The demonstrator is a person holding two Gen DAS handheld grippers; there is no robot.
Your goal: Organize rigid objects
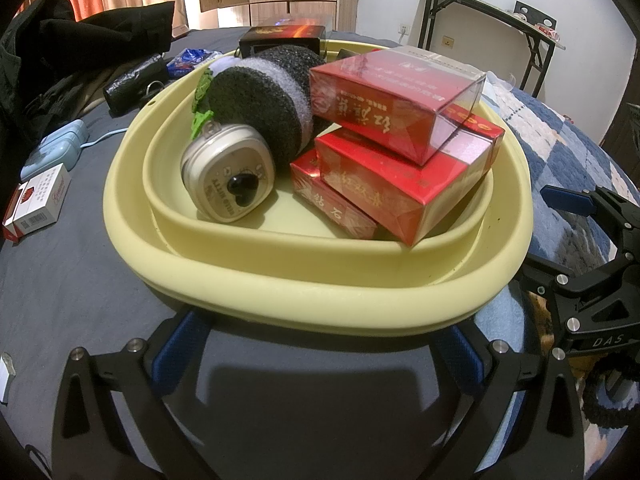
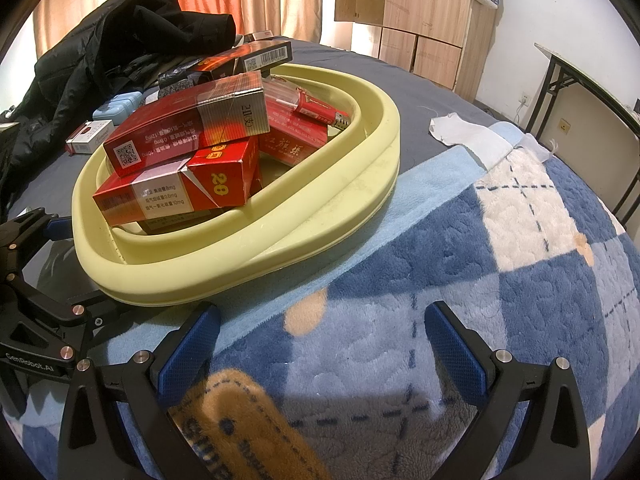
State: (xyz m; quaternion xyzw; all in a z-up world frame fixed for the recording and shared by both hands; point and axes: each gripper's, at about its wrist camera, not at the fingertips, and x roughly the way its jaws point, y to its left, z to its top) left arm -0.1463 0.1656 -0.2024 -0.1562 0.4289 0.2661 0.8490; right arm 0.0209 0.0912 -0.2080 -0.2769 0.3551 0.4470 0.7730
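A pale yellow basin [image 1: 312, 276] stands on the bed and holds several red cigarette boxes [image 1: 400, 184], a black sponge roll [image 1: 264, 96] and a silver tin [image 1: 228, 172]. In the right wrist view the basin [image 2: 320, 216] holds the stacked red boxes [image 2: 188, 132] and a red lighter [image 2: 320, 110]. My left gripper [image 1: 316, 356] is open and empty, just in front of the basin's near rim. My right gripper [image 2: 320, 344] is open and empty over the blue blanket, right of the basin. The right gripper also shows in the left wrist view [image 1: 576, 208].
A white and red cigarette pack [image 1: 38, 204], a light blue case [image 1: 56, 152] and a black jacket [image 1: 60, 48] lie left of the basin. A black and orange box [image 1: 280, 36] sits behind it. A checked blue blanket [image 2: 520, 260] and a white cloth [image 2: 468, 132] lie on the right.
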